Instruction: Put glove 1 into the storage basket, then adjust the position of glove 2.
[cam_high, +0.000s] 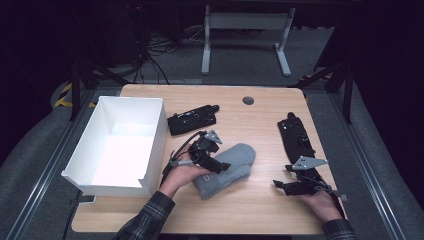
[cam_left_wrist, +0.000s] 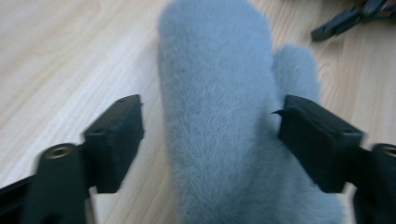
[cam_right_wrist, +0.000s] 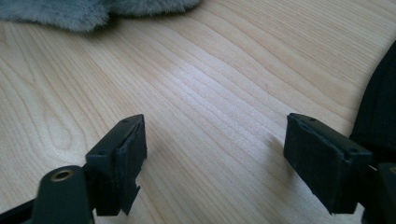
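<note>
A grey fluffy mitten (cam_high: 231, 162) lies in the middle of the wooden table (cam_high: 260, 205). My left gripper (cam_high: 220, 167) reaches over its near end from the left. In the left gripper view the mitten (cam_left_wrist: 215, 116) lies between the wide jaws of the left gripper (cam_left_wrist: 210, 126); the left pad stands clear of the fur and the right pad is at its edge. My right gripper (cam_high: 282, 176) hovers low near the table's right front, open, with bare wood between the jaws of the right gripper (cam_right_wrist: 215, 140). The mitten's edge (cam_right_wrist: 60, 14) shows at the top of that view.
A white open box (cam_high: 150, 145) stands at the table's left. A black flat item (cam_high: 192, 120) lies behind the mitten, and a long black one (cam_high: 297, 135) along the right side, its edge (cam_right_wrist: 380, 107) beside my right jaw. A round grommet (cam_high: 248, 100) sits at the back.
</note>
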